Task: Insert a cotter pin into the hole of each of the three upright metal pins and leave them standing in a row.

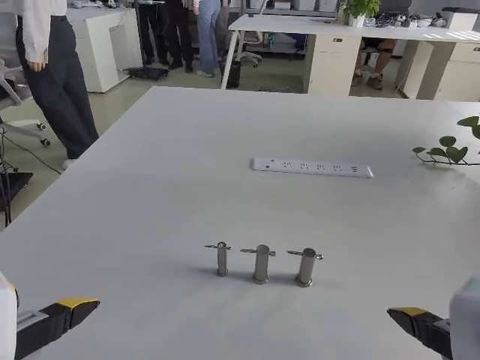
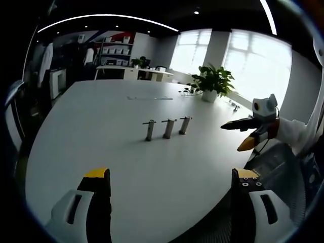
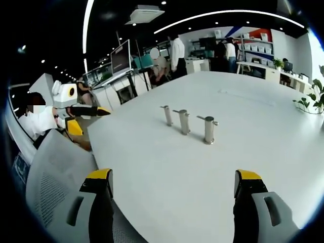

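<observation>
the three metal pins (image 1: 261, 262) stand in a row on the near side of the power strip (image 1: 312, 166), each apparently carrying a cotter pin (image 1: 259, 252), though they're tiny. farther from the strip, left gripper (image 2: 170, 174) and right gripper (image 3: 173, 174) gape wide, empty. a careless sweep could topple one.

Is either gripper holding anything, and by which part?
Nothing is held. The left gripper and right gripper are open and empty; the three metal pins stand on the table, apart from both.

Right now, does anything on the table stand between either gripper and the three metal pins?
Nothing visible does: bare table separates the left gripper and right gripper from the metal pins. The power strip lies beyond them.
</observation>
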### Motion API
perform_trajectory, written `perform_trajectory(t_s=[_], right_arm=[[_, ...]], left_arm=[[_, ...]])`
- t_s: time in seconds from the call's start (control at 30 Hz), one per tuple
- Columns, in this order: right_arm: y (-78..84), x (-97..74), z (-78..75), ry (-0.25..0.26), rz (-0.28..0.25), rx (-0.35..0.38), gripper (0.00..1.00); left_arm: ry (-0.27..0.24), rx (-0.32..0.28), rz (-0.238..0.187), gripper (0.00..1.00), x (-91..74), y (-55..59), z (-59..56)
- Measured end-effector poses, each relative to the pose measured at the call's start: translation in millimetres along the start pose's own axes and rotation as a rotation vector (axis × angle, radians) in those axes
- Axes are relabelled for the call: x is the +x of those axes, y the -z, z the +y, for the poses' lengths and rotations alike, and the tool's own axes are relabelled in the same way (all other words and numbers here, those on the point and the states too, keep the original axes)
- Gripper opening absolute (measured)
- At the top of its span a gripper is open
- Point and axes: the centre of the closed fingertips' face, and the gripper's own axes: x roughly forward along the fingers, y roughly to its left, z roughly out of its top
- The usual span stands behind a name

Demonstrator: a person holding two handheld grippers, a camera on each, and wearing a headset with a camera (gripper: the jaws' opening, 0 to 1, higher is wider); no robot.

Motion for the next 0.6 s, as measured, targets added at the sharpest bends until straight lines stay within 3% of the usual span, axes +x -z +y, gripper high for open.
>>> perform_trajectory(t_s=[0.6], right_arm=[[3.2, 7.0, -4.1, -0.017, 0.048, -0.036, 0.98]], left_arm=[[0.009, -0.017, 0.040, 0.99, 12.8, 5.9, -0.1]])
